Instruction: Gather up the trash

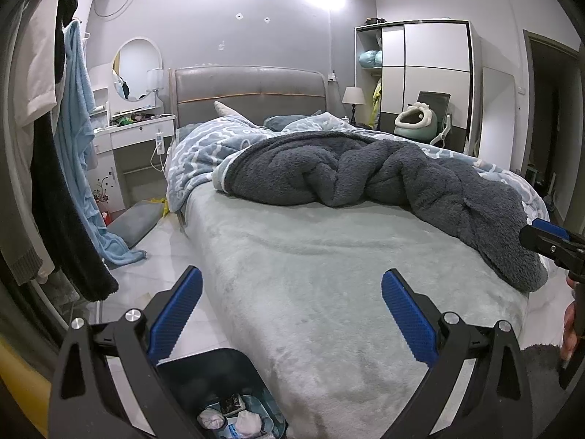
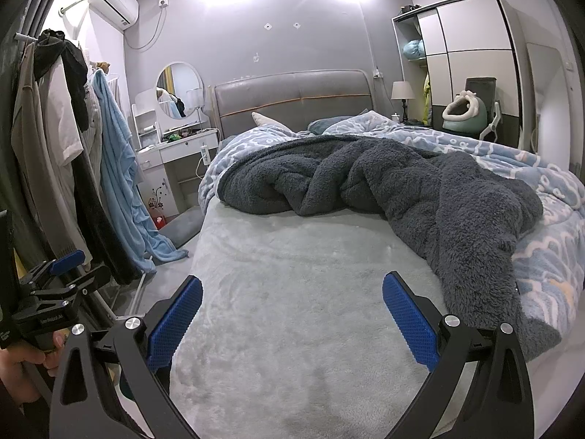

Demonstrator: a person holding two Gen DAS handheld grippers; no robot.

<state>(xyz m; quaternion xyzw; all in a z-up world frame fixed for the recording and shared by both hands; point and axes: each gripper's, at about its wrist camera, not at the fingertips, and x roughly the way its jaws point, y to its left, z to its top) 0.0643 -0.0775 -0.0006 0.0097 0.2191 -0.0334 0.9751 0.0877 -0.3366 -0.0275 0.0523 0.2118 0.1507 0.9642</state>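
A dark trash bin (image 1: 234, 376) stands on the floor by the foot of the bed, low in the left wrist view, holding crumpled white tissues (image 1: 212, 419) and a dark wrapper (image 1: 231, 402). My left gripper (image 1: 291, 291) hovers open above the bin and the bed's corner, nothing between its blue pads. My right gripper (image 2: 292, 292) is open too, held over the grey-green bed sheet (image 2: 292, 263) with nothing in it. Each gripper shows at the edge of the other's view: the right gripper (image 1: 548, 237), the left gripper (image 2: 69, 263). No loose trash shows on the bed.
A rumpled dark fleece blanket (image 2: 420, 190) and blue patterned duvet (image 2: 541, 248) cover the bed's far and right side. Clothes hang on a rack (image 2: 73, 146) at left. A white dressing table (image 1: 142, 135), a wardrobe (image 1: 427, 69) and a chair (image 1: 431, 117) stand behind.
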